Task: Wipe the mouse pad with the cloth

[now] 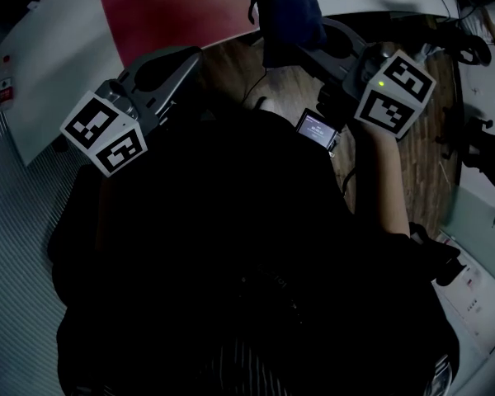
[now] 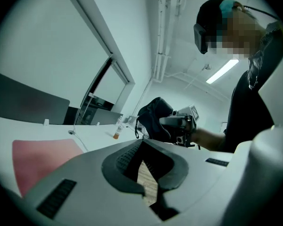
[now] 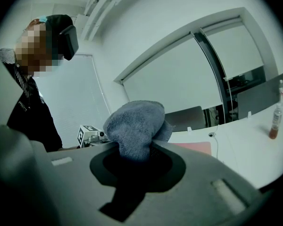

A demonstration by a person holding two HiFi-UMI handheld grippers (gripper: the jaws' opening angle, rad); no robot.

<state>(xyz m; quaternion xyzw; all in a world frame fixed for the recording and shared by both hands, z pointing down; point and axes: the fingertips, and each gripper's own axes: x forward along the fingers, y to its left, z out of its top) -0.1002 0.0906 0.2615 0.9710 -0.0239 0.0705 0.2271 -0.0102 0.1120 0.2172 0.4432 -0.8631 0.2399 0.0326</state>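
Note:
The red mouse pad (image 1: 177,7) lies flat on the white table (image 1: 58,64); it also shows in the left gripper view (image 2: 37,161) and the right gripper view (image 3: 193,147). A dark blue-grey cloth (image 1: 293,11) is bunched up, and my right gripper (image 1: 313,35) is shut on it, held in the air just right of the pad. The cloth (image 3: 134,126) bulges out above the jaws. My left gripper (image 1: 186,54) is shut with nothing in it, below the pad's near edge. From the left gripper (image 2: 142,145) I see the cloth (image 2: 153,117) in the right gripper (image 2: 179,124).
Wooden floor (image 1: 429,155) lies between the person and the table. A small device with a lit screen (image 1: 318,129) hangs at the person's front. Dark chair bases (image 1: 478,147) stand at the right. A small bottle (image 3: 273,121) and a cable (image 3: 214,145) are on the table.

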